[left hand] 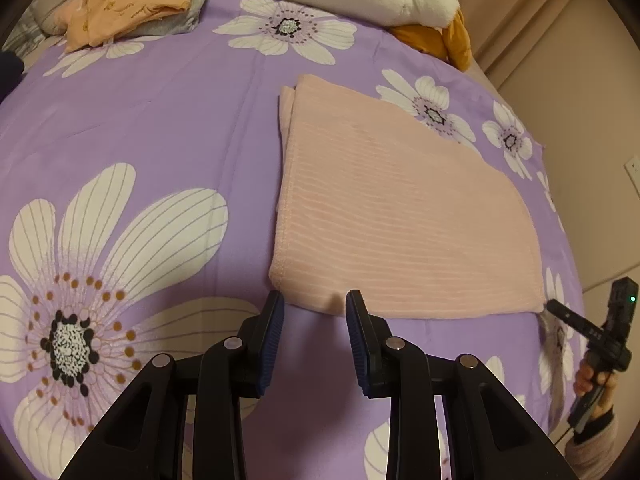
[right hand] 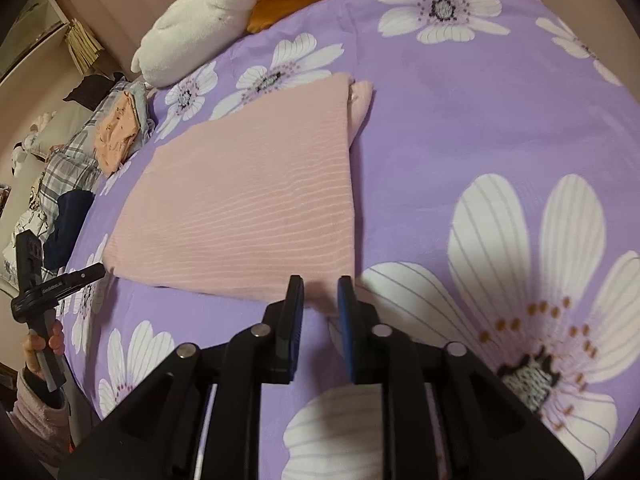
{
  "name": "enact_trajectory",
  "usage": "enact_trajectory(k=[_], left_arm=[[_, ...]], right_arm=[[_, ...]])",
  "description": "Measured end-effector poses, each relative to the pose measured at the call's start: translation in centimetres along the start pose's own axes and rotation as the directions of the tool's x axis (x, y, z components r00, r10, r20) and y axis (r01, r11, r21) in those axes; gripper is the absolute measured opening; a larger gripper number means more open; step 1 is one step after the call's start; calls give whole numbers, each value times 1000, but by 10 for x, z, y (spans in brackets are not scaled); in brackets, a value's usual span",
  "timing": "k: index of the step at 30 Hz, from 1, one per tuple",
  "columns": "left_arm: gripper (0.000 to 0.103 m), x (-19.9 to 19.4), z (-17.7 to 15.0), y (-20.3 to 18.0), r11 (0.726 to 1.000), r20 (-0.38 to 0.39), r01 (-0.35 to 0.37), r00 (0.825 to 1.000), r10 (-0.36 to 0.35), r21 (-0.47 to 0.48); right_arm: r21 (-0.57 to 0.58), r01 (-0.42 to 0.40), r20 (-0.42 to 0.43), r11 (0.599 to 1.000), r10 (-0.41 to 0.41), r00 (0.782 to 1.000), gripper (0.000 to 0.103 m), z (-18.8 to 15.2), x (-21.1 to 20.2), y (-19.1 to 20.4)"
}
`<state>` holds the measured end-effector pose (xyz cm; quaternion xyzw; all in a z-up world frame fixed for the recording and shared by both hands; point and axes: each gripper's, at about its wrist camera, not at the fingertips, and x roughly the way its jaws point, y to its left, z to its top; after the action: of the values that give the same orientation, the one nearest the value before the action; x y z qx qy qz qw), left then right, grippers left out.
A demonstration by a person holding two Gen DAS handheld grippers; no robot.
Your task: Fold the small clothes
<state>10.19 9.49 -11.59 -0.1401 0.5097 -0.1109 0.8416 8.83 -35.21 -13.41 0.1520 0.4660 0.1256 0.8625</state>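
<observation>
Left wrist: folded pink cloth (left hand: 384,216) flat on floral bedsheet (left hand: 160,128).

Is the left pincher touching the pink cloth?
Apart. In the left wrist view, the left gripper hangs open just short of the pink cloth's near edge, with purple sheet between its fingers.

Both wrist views angled down, close, sharing pink garment (left hand: 400,216) on bedspread (left hand: 160,120).
</observation>
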Motion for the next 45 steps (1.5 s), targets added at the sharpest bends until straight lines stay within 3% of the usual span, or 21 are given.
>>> enact_trajectory(k=[6, 9, 12, 25, 45], left_arm=[[29, 4, 3, 3, 1000, -8, 5, 1000, -5, -22], [31, 7, 6, 5, 999, -13, 7, 1000, -7, -34], [37, 10, 9, 8, 999, -12, 14, 1000, -14, -50], [37, 21, 21, 13, 997, -16, 45, 999, -46, -56], [37, 40, 42, 16, 993, -28, 103, 994, -104, -54]], right_arm=[[-6, -73, 38, 997, 74, 997, 37, 0, -15, 18], [-15, -108, 39, 994, 108, 993, 39, 0, -15, 30], [-35, -133, 32, 991, 134, 990, 40, 2, -12, 45], [-78, -219, -7, 973, 219, 976, 44, 6, 4, 82], [-78, -254, -44, 964, 251, 967, 46, 9, 26, 103]])
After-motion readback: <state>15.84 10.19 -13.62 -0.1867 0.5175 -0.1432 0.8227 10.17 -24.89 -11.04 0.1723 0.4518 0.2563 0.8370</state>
